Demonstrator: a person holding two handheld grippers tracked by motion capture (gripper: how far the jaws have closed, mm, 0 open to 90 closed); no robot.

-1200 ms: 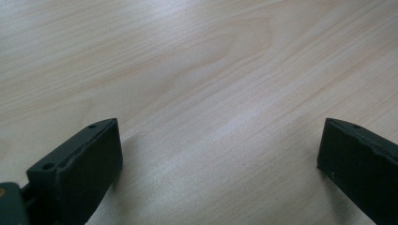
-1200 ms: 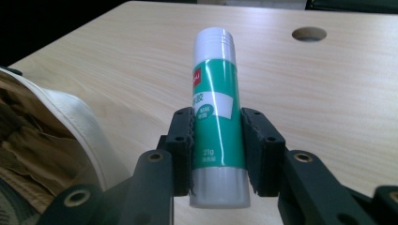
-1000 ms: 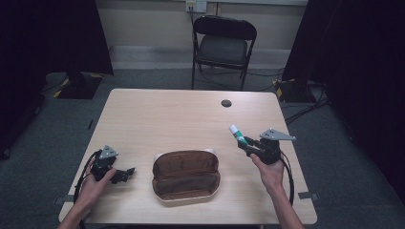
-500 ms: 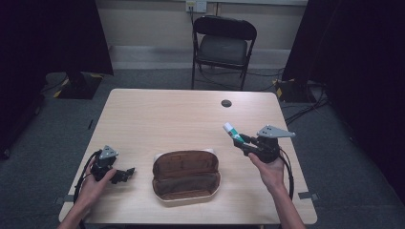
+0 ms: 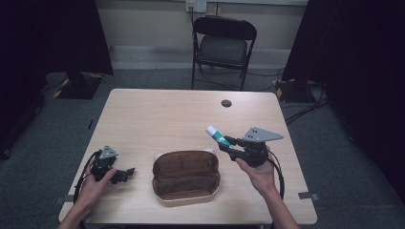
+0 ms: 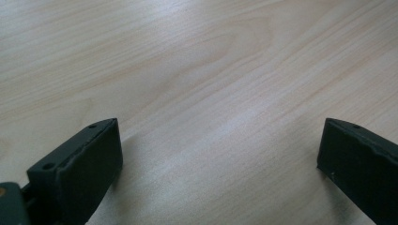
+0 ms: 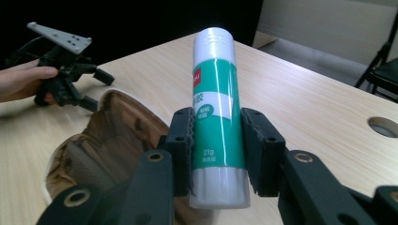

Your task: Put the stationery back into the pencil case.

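Two grippers work a wooden table (image 5: 157, 114), and the right gripper (image 5: 228, 142) has swung its load leftward within the last second: the glue stick (image 5: 214, 134) that pointed up and away over the table's right side now leans toward the open pouch (image 5: 186, 177), its white cap nearer the pouch's far right corner. The shift reads as the carry stage of putting the stick into the pouch, with the drop not yet made.

From the right gripper view, the jaws pinch the glue stick (image 7: 218, 112) across its green-and-white label, low on the barrel, cap end jutting well beyond the tips. The stick is held in the air, clear of the table, and the pouch (image 7: 117, 140) lies below and to the left of it, brown lining exposed, mouth wide open. Stick and pouch are near but apart.

The left gripper (image 5: 125, 174) has not moved; it rests on the table just left of the pouch, in the person's hand. Its own view shows the jaws spread wide over bare wood, holding nothing.
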